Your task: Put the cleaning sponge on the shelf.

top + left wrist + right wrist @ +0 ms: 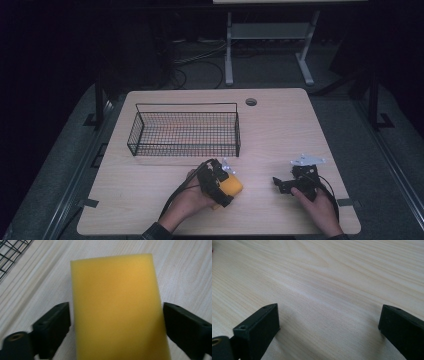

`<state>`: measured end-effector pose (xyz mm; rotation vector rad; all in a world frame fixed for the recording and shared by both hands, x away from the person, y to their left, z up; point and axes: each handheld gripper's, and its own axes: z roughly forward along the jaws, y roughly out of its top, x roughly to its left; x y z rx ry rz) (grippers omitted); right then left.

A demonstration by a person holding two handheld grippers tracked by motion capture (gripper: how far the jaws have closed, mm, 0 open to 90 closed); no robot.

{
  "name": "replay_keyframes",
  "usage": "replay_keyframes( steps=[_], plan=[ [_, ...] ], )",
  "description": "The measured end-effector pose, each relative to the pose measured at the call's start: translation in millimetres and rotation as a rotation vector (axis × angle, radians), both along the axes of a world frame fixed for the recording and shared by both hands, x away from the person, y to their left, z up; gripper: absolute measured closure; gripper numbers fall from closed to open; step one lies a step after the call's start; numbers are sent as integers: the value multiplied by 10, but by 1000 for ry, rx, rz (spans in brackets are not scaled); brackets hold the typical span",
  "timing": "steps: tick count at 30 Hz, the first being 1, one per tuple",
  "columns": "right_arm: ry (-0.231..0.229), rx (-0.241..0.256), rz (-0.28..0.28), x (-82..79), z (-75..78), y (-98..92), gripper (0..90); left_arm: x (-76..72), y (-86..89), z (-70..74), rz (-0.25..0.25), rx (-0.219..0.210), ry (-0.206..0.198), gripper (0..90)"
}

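- The yellow sponge (116,307) lies on the wooden table (280,130), near its front edge and just in front of the wire basket (185,131).
- The left gripper (116,315) has its jaws one on each side of the sponge — touching or nearly so; whether they squeeze it I cannot tell.
- The right gripper (286,183) sits well apart to the right — jaws spread wide over bare wood, holding nothing.
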<state>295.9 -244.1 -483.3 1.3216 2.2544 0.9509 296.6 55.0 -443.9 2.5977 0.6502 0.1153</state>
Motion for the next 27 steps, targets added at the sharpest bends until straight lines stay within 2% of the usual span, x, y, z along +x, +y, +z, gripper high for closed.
replay_keyframes(
  steps=[7,21,27],
  plan=[
    [0,0,0,0,0,0,25,0,14,24,-3,-6,-6,213],
    [0,0,-1,0,0,0,25,10,57,61,-7,-12,3,232],
    [1,0,-1,0,0,1,25,18,93,88,-4,-29,13,235]
  ],
)
